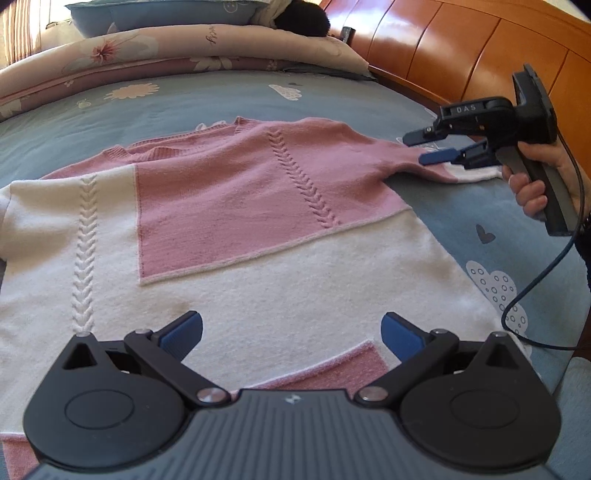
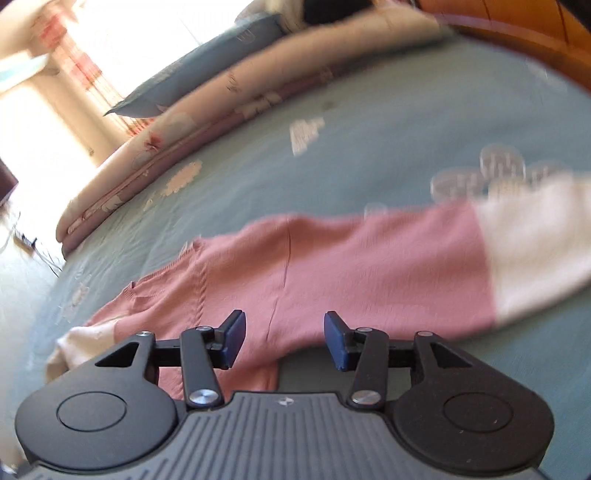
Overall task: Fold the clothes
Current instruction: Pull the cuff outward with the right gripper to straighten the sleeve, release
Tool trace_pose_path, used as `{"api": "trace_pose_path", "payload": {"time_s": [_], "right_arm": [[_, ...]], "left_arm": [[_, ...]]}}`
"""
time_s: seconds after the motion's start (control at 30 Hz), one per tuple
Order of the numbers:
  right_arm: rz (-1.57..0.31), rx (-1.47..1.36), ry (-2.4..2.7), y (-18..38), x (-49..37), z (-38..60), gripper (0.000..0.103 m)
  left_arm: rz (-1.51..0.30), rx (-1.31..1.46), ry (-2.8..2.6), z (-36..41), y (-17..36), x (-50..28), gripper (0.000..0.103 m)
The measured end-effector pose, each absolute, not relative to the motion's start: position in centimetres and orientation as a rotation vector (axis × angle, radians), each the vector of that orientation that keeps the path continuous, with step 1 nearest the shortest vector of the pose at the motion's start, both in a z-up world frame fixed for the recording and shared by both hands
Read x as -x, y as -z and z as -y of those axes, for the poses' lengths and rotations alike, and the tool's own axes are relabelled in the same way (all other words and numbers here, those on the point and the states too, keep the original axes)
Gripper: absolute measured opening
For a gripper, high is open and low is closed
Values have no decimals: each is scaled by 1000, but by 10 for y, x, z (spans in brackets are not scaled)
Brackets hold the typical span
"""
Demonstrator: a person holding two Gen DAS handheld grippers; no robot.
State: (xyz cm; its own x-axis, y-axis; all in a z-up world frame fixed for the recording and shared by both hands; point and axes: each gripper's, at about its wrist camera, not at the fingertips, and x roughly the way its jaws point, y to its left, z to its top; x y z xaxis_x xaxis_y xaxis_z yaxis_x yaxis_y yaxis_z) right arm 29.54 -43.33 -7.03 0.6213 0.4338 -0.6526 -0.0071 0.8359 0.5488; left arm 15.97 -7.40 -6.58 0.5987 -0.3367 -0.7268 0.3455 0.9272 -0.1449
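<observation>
A pink and white knit sweater (image 1: 236, 229) lies flat on the blue bedsheet (image 1: 184, 103). Its right sleeve (image 1: 413, 162) stretches out to the right, pink with a white cuff. My left gripper (image 1: 291, 332) is open and empty, hovering over the sweater's white lower part. My right gripper (image 1: 419, 147) is open, its blue fingers just above the sleeve near the cuff. In the right wrist view the right gripper (image 2: 284, 339) is open over the pink sleeve (image 2: 369, 266), with nothing between the jaws. The white cuff (image 2: 532, 251) lies to its right. That view is blurred.
A rolled floral quilt (image 1: 207, 48) and a blue pillow (image 1: 155, 14) lie along the far side of the bed. A wooden headboard (image 1: 461, 48) stands at the right. A blue cable (image 1: 546, 280) hangs from the right gripper over the sheet.
</observation>
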Motion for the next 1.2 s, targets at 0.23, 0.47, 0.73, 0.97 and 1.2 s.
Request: {"api": "trace_pose_path", "payload": {"time_s": [0.23, 0.47, 0.73, 0.97, 1.2], "right_arm": [[-786, -586, -260, 98, -302, 430, 35], [-773, -512, -166, 101, -327, 435, 23], [-777, -411, -264, 80, -262, 403, 35], [-854, -152, -354, 93, -238, 353, 54], [-711, -272, -239, 55, -258, 413, 29]], "left_arm": [[-842, 12, 400, 66, 70, -159, 102], [-840, 24, 394, 59, 69, -154, 102], [-839, 7, 414, 64, 69, -150, 102], [-846, 8, 416, 62, 70, -146, 102], [-827, 9, 420, 57, 67, -149, 102]]}}
